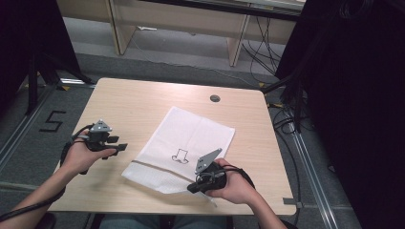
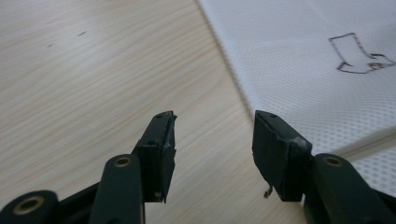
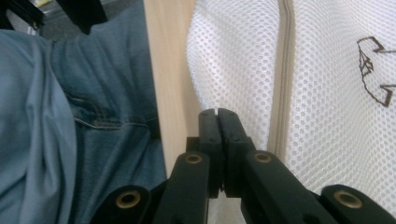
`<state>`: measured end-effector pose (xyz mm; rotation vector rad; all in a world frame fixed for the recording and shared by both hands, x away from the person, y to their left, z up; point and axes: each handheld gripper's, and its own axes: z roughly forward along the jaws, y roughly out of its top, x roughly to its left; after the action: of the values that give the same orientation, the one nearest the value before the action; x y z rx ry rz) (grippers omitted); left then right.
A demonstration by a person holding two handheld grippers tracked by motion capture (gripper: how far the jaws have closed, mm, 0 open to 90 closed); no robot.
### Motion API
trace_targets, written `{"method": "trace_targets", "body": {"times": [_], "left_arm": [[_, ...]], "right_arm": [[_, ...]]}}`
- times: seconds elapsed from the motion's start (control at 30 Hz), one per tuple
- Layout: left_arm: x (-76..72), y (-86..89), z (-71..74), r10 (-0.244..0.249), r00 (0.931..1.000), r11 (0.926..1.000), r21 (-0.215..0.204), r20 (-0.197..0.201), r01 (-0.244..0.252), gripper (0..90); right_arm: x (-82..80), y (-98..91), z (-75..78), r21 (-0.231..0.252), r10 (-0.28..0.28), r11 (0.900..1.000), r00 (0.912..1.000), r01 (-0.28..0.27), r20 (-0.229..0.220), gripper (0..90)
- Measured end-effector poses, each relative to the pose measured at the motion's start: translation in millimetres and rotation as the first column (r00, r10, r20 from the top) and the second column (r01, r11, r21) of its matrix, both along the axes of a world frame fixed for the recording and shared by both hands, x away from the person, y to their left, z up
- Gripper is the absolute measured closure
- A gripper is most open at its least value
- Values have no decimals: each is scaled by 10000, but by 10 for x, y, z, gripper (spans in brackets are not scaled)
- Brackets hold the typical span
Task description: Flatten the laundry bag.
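A white mesh bag [image 1: 191,133] lies flat in the middle of the wooden table [image 1: 124,100], with a small black hat-and-moustache drawing [image 1: 181,156] on it. Its zipper [image 3: 285,70] runs near the end closest to me. My right gripper [image 1: 191,189] is at that near edge with its jaws shut, and a sliver of white mesh shows pinched between the tips [image 3: 217,111]. My left gripper [image 1: 120,143] hovers over bare wood left of the bag, open with nothing between its pads [image 2: 215,116]. The bag's edge [image 2: 303,60] lies just right of it.
A round cable hole [image 1: 215,98] sits near the table's far edge. The person's jeans [image 3: 70,116] show just past the near edge. A "5" is marked on the floor [image 1: 51,121] at the left; cables [image 1: 282,119] trail at the right.
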<state>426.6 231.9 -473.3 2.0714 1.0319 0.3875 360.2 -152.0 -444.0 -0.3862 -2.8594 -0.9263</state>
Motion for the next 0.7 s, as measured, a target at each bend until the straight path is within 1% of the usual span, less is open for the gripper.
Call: {"method": "trace_targets", "body": {"times": [0.03, 0.07, 0.1, 0.13, 0.17, 0.2, 0.23, 0.27, 0.3, 0.33, 0.37, 0.4, 0.43, 0.47, 0.5, 0.53, 0.57, 0.6, 0.63, 0.67, 0.7], "left_arm": [[-6, -28, 4, -149, 9999, 9999, -24, -51, 149, 485], [-27, -121, 16, -367, 9993, 9991, -191, -12, 367, 483], [-27, -121, 16, -367, 9993, 9991, -191, -12, 367, 482], [-37, -183, 29, -652, 9979, 9978, -152, 37, 653, 482], [-47, -214, 36, -731, 9973, 9973, -98, 53, 732, 481], [-61, -281, 36, -932, 9956, 9956, -94, 68, 933, 481], [-61, -281, 36, -932, 9956, 9956, -94, 68, 933, 481], [-77, -339, 29, -1190, 9928, 9929, -4, 149, 1190, 482], [-77, -339, 29, -1190, 9928, 9929, -4, 149, 1190, 483], [-79, -363, 16, -1337, 9909, 9910, -94, 134, 1338, 483], [-88, -394, -3, -1376, 9905, 9903, -203, 37, 1377, 484], [-96, -418, -25, -1426, 9898, 9897, -165, -36, 1425, 484], [-98, -426, -35, -1497, 9887, 9887, -67, -74, 1496, 479], [-108, -449, -54, -1431, 9897, 9897, -80, -89, 1430, 474], [-110, -455, -66, -1519, 9883, 9884, -50, -162, 1518, 467], [-113, -463, -74, -1576, 9874, 9875, -17, -156, 1576, 456], [-114, -477, -89, -1607, 9868, 9870, -82, -186, 1606, 449], [-122, -498, -101, -1593, 9871, 9872, -67, -158, 1592, 436], [-124, -501, -102, -1684, 9857, 9857, 28, -80, 1684, 436], [-124, -501, -102, -1684, 9857, 9857, 28, -80, 1684, 437], [-132, -515, -116, -1671, 9859, 9859, -58, -131, 1670, 437]], "right_arm": [[16, -8, -8, -37, 0, 10000, 9999, 1, 101, 897], [47, -28, -18, -233, -46, 9997, 9994, 54, 330, 885], [47, -28, -18, -233, -46, 9997, 9994, 54, 330, 885], [42, -30, -24, -191, -235, 9995, 9995, 239, 193, 869], [61, -47, -31, -325, -332, 9989, 9993, 337, 156, 836], [70, -73, -35, -366, -724, 9966, 9969, 735, 314, 804], [70, -73, -35, -366, -724, 9966, 9969, 735, 314, 804], [102, -103, -30, -56, -759, 9971, 9965, 762, 362, 732], [103, -121, -11, -57, -1012, 9948, 9946, 1013, 248, 701], [103, -121, -11, -57, -1012, 9948, 9946, 1013, 248, 701], [89, -145, 22, 26, -1494, 9888, 9887, 1494, -98, 674], [132, -181, 47, 477, -1418, 9887, 9898, 1422, -110, 644], [151, -213, 81, 860, -1625, 9827, 9865, 1638, -225, 618], [149, -239, 111, 941, -1945, 9758, 9802, 1972, -371, 603], [160, -266, 129, 1127, -2166, 9690, 9754, 2199, -406, 593], [188, -301, 143, 1228, -2480, 9606, 9684, 2494, -264, 595], [194, -316, 143, 1204, -2773, 9528, 9604, 2786, -275, 602], [219, -359, 114, 599, -3741, 9257, 9274, 3735, -23, 659], [239, -374, 87, 356, -3948, 9184, 9186, 3940, 176, 686], [239, -374, 87, 356, -3948, 9184, 9186, 3940, 176, 686], [248, -383, 48, 77, -4236, 9059, 9056, 4235, 230, 726]]}}
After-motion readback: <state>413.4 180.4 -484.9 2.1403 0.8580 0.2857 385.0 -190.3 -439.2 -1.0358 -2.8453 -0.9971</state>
